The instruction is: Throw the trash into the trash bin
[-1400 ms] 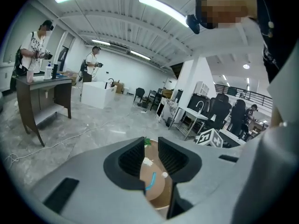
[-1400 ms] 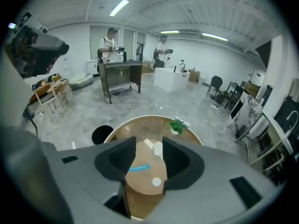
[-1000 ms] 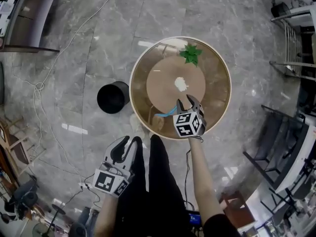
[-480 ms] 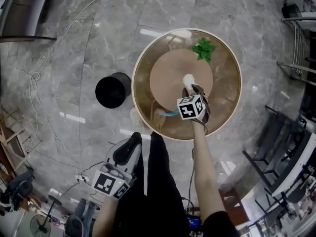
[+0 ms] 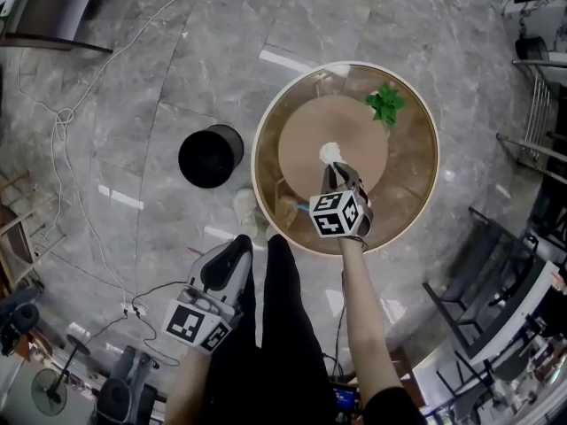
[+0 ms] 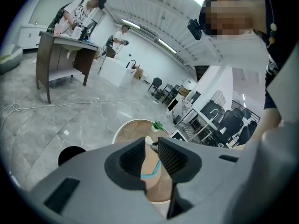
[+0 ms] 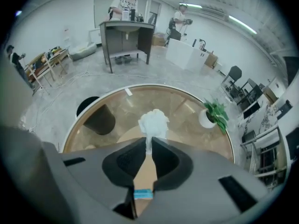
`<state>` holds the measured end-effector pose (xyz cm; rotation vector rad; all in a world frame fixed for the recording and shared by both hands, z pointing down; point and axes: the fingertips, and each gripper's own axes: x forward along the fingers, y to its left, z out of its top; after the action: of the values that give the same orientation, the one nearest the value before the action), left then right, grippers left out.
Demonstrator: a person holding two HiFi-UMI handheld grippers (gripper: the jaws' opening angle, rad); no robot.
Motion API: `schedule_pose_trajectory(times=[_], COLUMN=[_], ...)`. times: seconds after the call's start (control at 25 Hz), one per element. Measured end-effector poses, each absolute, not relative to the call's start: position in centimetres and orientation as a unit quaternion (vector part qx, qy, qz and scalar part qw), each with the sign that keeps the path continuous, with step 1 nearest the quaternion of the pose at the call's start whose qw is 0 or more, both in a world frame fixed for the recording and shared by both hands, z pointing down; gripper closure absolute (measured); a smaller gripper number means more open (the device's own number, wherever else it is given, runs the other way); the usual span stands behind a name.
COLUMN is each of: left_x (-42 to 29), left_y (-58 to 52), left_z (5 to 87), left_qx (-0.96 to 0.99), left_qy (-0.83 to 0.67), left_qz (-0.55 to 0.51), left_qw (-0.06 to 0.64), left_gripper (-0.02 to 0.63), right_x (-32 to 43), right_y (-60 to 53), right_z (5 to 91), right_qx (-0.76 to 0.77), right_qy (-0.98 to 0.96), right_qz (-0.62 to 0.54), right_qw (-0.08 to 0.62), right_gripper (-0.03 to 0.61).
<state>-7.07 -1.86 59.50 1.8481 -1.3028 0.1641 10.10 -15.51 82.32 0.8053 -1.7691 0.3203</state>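
The right gripper's [image 7: 149, 143] jaws are closing and pinch the crumpled white paper tissue [image 7: 153, 120] on the round brown glass table [image 5: 416, 193]. The left gripper [image 6: 152, 141] is slightly parted and empty. The black round trash bin [image 5: 211, 156] stands beside the table.

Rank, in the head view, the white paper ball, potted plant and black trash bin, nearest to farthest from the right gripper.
1. White paper ball: between the closing jaws of the right gripper.
2. Potted plant: beyond it, rightward.
3. Black trash bin: far left.
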Motion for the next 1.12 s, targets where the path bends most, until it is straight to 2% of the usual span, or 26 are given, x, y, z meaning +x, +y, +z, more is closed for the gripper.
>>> schedule_pose_trajectory(times=[0.52,0.68,0.8,0.92,1.0,1.12], left_x=[-16.6,-19.7,-21.2,-22.0,-22.1,-21.5], left_y=[1.8,4.2,5.8,6.9,7.1,6.5], left_z=[58.9,59.4,59.5,59.5,59.4,58.8], left_qx=[0.659,0.622,0.604,0.597,0.599,0.608], left_qy=[-0.627,-0.662,-0.676,-0.683,-0.683,-0.680], left_qz=[0.012,-0.002,-0.009,-0.014,-0.015,-0.016], left_qw=[0.416,0.419,0.422,0.421,0.418,0.409], left_gripper=[0.531,0.531,0.531,0.531,0.531,0.531], right_x=[-13.7,-19.0,-21.1,-21.9,-21.7,-20.3], right_y=[-8.7,-5.8,-4.3,-3.6,-3.7,-4.2], right_z=[79.2,78.9,78.8,78.3,77.7,76.4], right_qx=[0.145,0.073,0.047,0.045,0.056,0.073], right_qy=[-0.854,-0.869,-0.872,-0.873,-0.874,-0.873], right_qz=[0.052,0.018,0.013,0.007,-0.003,-0.001], right_qw=[0.497,0.488,0.488,0.486,0.483,0.483], right_gripper=[0.531,0.510,0.455,0.474,0.564,0.575])
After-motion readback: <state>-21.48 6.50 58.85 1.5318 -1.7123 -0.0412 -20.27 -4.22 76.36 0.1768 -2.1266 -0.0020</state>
